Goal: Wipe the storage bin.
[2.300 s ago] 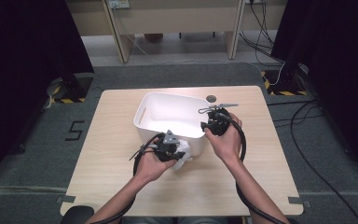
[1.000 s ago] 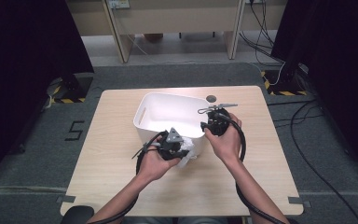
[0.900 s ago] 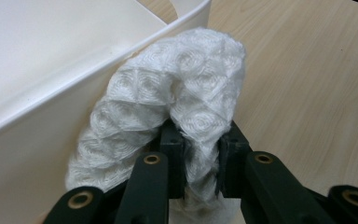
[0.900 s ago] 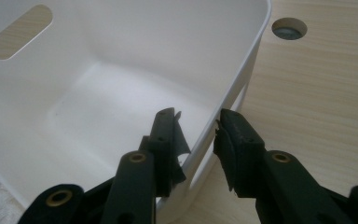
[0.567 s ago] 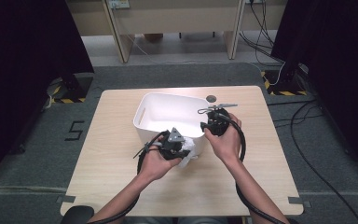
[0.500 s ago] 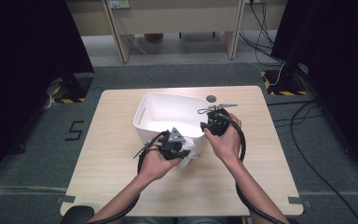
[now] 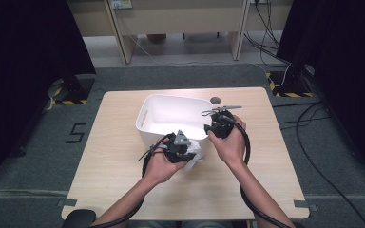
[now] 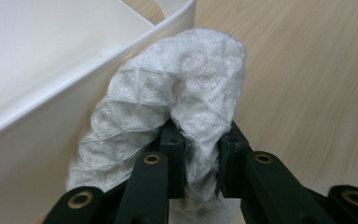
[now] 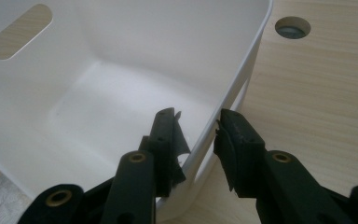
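Note:
A white plastic tub point(image 7: 171, 98) stands on the wooden table. My left gripper point(image 7: 190, 151) is just in front of its near wall, shut on a white textured cloth point(image 7: 197, 150). In the left gripper view the cloth point(image 8: 186, 79) bulges up out of the gripper point(image 8: 200, 140) and leans against the tub's wall point(image 8: 51, 70). My right gripper point(image 7: 210, 129) sits at the tub's near right corner. In the right gripper view the right gripper point(image 9: 198, 123) straddles the tub's side wall point(image 9: 242, 60), one jaw inside and one outside, closed on it. The tub's floor is bare.
A round cable hole point(image 7: 215, 100) lies in the table just behind the tub's right side. A corner of the cloth point(image 9: 0, 198) peeks past the tub's near wall in the right gripper view. Bare table point(image 7: 109, 142) spreads to the left and to the right.
Since the earliest frame my left gripper has edged the cloth slightly right along the tub's near wall. The right hand and the tub have stayed put.

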`<state>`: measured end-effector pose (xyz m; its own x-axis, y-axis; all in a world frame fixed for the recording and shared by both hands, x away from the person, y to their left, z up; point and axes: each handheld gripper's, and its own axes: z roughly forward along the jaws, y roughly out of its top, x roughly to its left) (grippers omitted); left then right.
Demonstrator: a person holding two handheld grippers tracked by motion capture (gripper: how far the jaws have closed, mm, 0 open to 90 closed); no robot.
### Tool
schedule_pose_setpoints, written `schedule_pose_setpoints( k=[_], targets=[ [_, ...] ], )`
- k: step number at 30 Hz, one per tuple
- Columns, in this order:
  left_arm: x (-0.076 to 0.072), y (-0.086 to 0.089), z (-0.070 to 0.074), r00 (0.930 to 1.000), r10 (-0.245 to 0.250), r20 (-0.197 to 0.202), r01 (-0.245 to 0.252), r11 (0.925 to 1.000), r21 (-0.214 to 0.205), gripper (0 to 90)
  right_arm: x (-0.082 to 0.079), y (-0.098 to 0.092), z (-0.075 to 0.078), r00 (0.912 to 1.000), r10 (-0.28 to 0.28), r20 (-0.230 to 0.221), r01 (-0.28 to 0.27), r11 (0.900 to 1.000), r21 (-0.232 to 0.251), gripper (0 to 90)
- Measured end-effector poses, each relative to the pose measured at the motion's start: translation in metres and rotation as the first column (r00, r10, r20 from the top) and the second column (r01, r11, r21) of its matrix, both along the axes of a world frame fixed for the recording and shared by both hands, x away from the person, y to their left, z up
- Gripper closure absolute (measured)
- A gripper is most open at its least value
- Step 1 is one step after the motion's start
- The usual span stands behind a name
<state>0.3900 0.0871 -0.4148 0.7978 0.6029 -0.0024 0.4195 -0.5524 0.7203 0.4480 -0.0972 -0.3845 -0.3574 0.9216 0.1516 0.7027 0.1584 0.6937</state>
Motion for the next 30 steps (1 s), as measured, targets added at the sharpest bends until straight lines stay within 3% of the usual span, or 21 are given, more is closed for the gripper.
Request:
schedule_pose_setpoints(
  k=[30],
  targets=[
    [0.0,-0.007,-0.021,0.9997,-0.005,-0.026,0.007,0.9989,0.047,76.3,-0.001,0.001,0.0,1.0,0.009,0.003,-0.009,1.0,-0.002,67.8]
  ],
)
